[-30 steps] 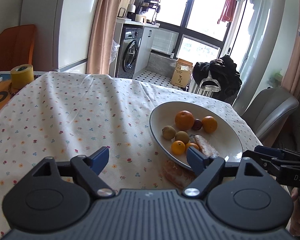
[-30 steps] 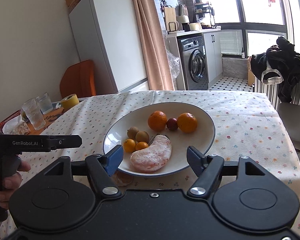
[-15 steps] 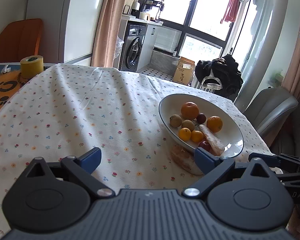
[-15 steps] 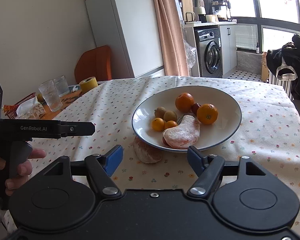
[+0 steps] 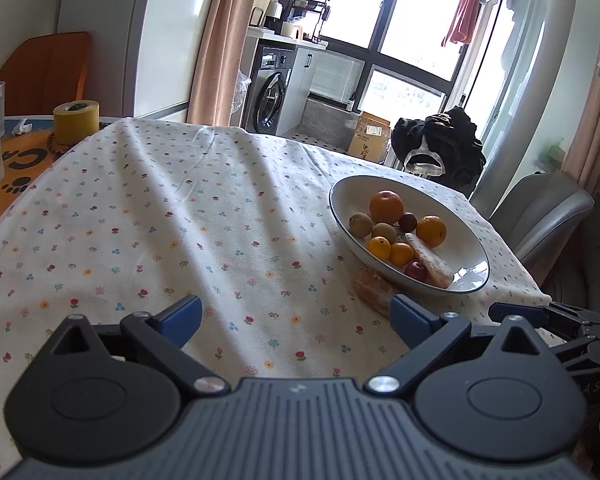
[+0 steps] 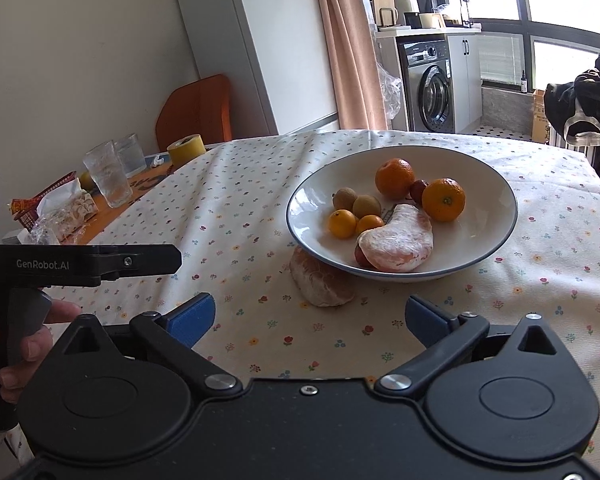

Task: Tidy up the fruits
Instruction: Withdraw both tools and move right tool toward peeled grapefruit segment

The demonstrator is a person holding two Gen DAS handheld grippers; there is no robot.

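While bowl (image 6: 496, 236) holds nine (mixed), one pomelo segment (image 6: 322, 280) outside

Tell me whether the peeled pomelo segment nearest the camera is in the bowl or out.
Out. That pomelo segment lies on the tablecloth against the bowl rim; another sits inside.

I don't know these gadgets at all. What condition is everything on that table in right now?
Left gripper: open, empty.
Right gripper: open, empty.
Plate: holds the fruit, upright.
Pomelo segment on the tablecloth: peeled, outside the plate, against its rim.
Pomelo segment in the plate: peeled.
Two glasses: upright.
Roll of tape: lying flat.
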